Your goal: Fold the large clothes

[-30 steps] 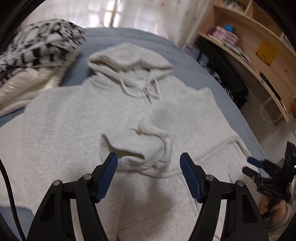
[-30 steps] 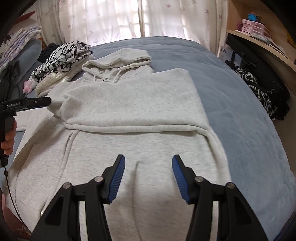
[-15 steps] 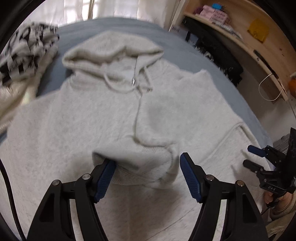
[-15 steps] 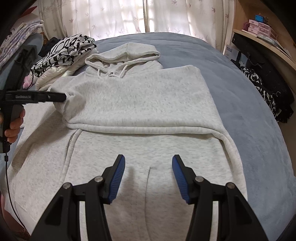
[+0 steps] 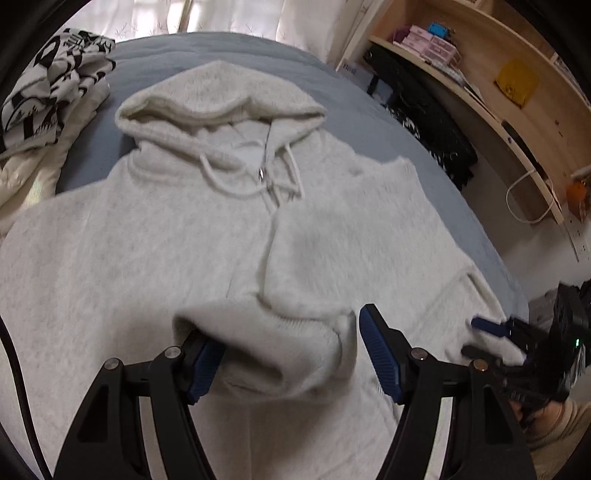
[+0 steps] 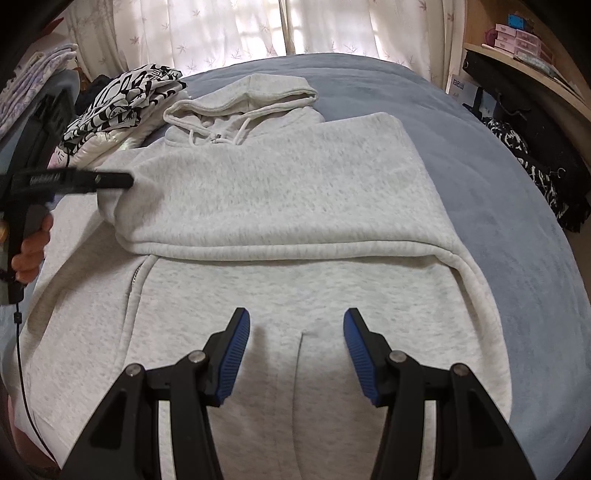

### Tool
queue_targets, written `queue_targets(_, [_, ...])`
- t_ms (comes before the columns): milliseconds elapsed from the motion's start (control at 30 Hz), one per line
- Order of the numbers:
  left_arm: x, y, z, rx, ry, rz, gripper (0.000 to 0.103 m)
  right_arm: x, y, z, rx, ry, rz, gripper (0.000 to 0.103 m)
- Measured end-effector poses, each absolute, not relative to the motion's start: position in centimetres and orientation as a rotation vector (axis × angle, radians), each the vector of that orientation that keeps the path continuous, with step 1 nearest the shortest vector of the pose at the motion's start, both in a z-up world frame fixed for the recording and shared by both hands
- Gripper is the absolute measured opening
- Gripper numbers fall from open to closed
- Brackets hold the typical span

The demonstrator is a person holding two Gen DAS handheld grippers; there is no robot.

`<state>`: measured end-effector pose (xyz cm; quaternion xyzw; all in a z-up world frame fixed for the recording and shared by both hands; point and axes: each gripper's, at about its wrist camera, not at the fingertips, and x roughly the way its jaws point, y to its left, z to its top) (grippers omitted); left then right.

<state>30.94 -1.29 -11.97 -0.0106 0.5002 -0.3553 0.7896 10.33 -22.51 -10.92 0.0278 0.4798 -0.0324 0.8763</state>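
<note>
A light grey zip hoodie (image 5: 147,240) lies face up on the blue-grey bed (image 6: 498,206), hood (image 6: 258,92) at the far end. One sleeve (image 6: 277,192) is folded across the chest. Its ribbed cuff (image 5: 266,350) lies between the fingers of my left gripper (image 5: 280,325), which is open; the cuff hides the left fingertip and a small gap shows at the right pad. From the right wrist view, the left gripper (image 6: 110,181) points at the cuff end. My right gripper (image 6: 295,321) hovers open over the hoodie's lower front, holding nothing, and also shows in the left wrist view (image 5: 487,336).
A pile of black-and-white patterned clothes (image 6: 122,99) sits at the bed's far left beside the hood. Wooden shelves (image 5: 517,110) and a black bag (image 5: 424,129) stand past the bed's right edge. Curtains (image 6: 258,29) hang behind the bed.
My left gripper has moved in on the folded sleeve's cuff, which lay ahead of the fingers and now sits between them. The right gripper has barely shifted.
</note>
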Motion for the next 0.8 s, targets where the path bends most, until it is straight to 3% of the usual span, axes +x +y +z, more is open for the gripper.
queue_targets(300, [30.8,-2.4,-11.6,0.066,1.051,-0.775,0.066,10.5,-22.8,-11.4,0.075,1.016,-0.070,0.053])
queue_targets(333, [30.5,-2.3,-11.8,0.095,1.047,-0.755,0.061,10.5,-22.8,-11.4,0.076,1.016,-0.070,0.053])
queue_targets(400, [30.1,-1.8,-12.6,0.099,1.073,-0.745,0.036,10.6,-22.8,-11.5,0.079,1.015,-0.067,0.053])
queue_targets(467, [30.0,-0.8,-13.1,0.034,1.106,-0.747,0.029,10.7,-22.8,-11.5,0.084,1.017,-0.063,0.053])
queue_targets(800, [32.0,-0.4,-13.9,-0.237,1.117,-0.728,0.029,11.5,-22.4,-11.2,0.102,1.010,-0.049,0.053])
